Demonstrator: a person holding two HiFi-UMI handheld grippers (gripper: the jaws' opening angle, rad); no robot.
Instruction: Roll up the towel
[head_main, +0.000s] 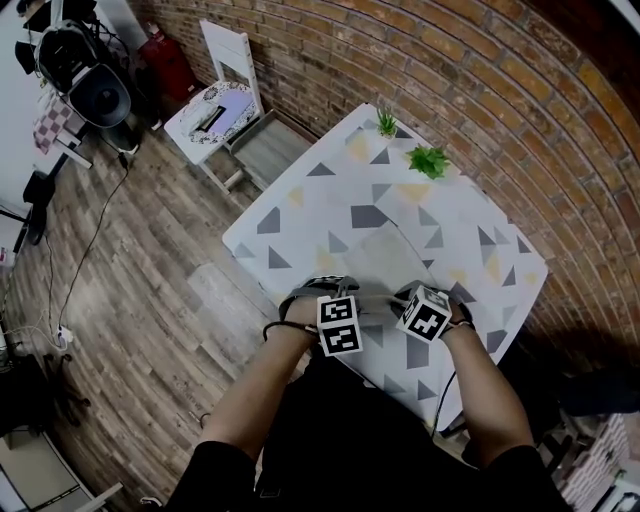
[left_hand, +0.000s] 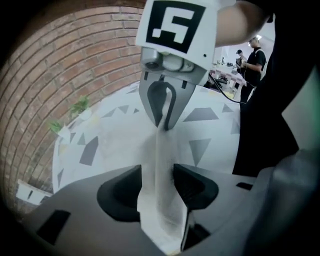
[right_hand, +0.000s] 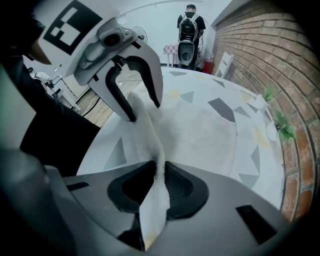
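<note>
The pale towel (head_main: 385, 255) lies flat on the table with the triangle-pattern cloth (head_main: 300, 215); its near edge is lifted between both grippers. My left gripper (left_hand: 157, 175) stands wide, and a loose fold of towel (left_hand: 159, 200) passes between its pads without being pinched. My right gripper (right_hand: 161, 170) is shut on the towel (right_hand: 155, 200), which narrows to a thin crease at its pads. In the head view both grippers sit side by side at the table's near edge, left gripper (head_main: 332, 292) and right gripper (head_main: 412, 295), a short stretch of towel edge between them.
Two small green plants (head_main: 428, 160) stand at the table's far side by the brick wall (head_main: 480, 70). A white chair (head_main: 222, 105) is beyond the far left corner. Camera gear (head_main: 85, 75) and cables lie on the wooden floor to the left.
</note>
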